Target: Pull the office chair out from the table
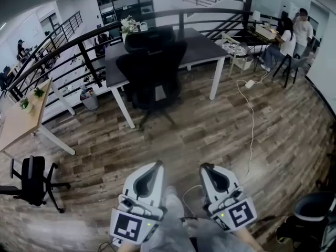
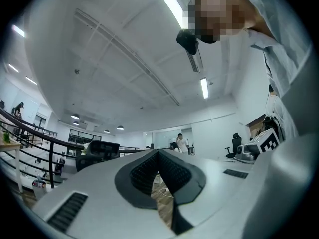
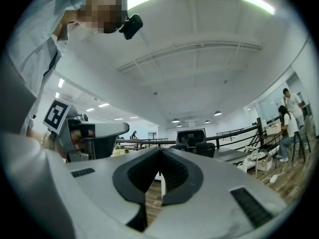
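A black office chair [image 1: 151,70] with a headrest is tucked under the dark-topped table [image 1: 205,46] with white legs, far ahead in the head view. My left gripper [image 1: 157,166] and right gripper [image 1: 206,168] are low in that view, close to my body and well short of the chair, side by side. Both are shut with nothing between the jaws. In the left gripper view the chair [image 2: 97,153] shows small at the left beyond the jaws; in the right gripper view the chair [image 3: 195,141] sits just right of centre.
Wood-plank floor lies between me and the chair. A white cable [image 1: 251,119] runs across the floor at right. A black railing [image 1: 68,46] curves behind the table. Another black chair [image 1: 32,181] stands at left by a wooden table [image 1: 21,117]. People sit and stand at the far right [image 1: 291,35].
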